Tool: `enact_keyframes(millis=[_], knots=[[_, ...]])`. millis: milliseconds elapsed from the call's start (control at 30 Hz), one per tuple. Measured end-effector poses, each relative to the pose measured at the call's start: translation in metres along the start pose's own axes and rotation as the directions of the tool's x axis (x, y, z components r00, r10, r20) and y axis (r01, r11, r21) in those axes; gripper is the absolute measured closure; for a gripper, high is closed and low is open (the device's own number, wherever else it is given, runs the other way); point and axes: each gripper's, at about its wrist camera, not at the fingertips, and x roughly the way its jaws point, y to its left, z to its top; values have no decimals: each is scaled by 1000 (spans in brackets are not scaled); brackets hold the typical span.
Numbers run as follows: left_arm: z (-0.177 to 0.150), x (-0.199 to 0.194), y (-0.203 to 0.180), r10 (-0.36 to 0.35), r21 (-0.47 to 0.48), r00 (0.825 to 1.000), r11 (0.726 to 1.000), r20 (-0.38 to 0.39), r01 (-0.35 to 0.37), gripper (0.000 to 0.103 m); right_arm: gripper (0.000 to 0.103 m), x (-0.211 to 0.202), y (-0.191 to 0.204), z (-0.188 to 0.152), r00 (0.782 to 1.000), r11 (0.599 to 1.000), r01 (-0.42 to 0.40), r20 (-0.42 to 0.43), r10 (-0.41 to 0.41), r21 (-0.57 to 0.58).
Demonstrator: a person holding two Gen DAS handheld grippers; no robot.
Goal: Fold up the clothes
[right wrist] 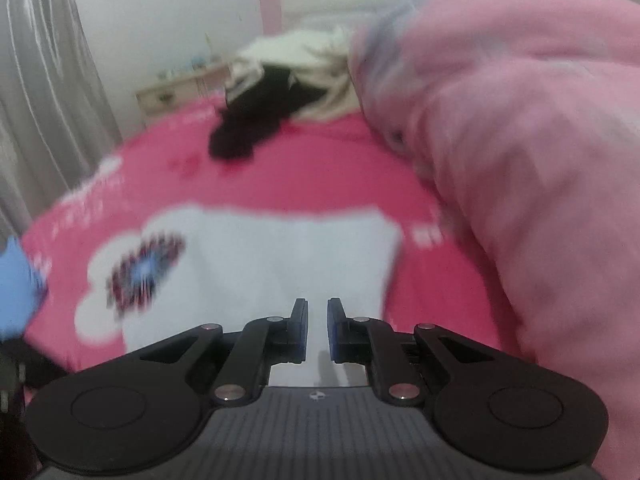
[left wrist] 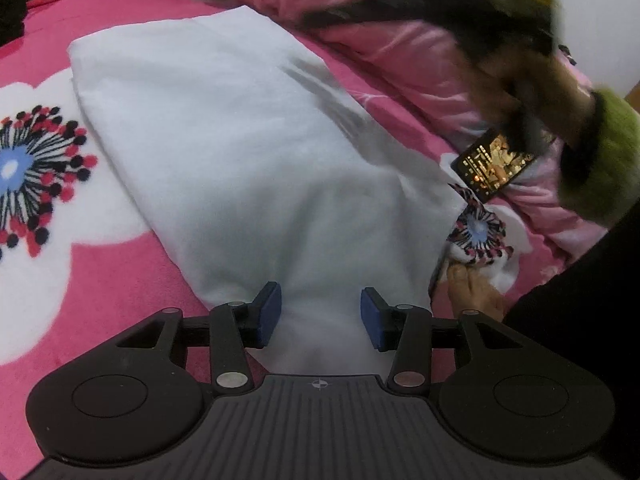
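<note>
On the bed's pink flowered blanket (left wrist: 120,272) the white garment (left wrist: 240,152) lies as a long, smooth, already doubled panel, running away from your left gripper (left wrist: 320,314), whose fingers stand wide apart over its near end with nothing between them. Your right gripper (right wrist: 317,330) hangs above the same cloth with its fingers narrowed to a slim gap and empty; that view is blurred, so settle it before you commit. Whether another fold is due or this is the finished shape, I cannot tell, so keep both grips on cloth edges only, clear of the phone (left wrist: 494,162) and the pink quilt (right wrist: 520,160).
</note>
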Motion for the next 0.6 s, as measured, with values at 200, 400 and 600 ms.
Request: enact_keyframes(millis=[200, 400, 600], knots=[[-2, 1, 0, -22, -4, 1000, 1000, 16, 22, 59, 92, 51, -37, -3, 997, 987, 82, -25, -79, 139], [0, -58, 35, -75, -109, 990, 990, 120, 88, 59, 92, 38, -44, 3, 994, 987, 94, 41, -100, 128], [53, -62, 80, 48, -168, 962, 986, 270, -2, 59, 92, 48, -27, 22, 996, 999, 34, 82, -37, 40]])
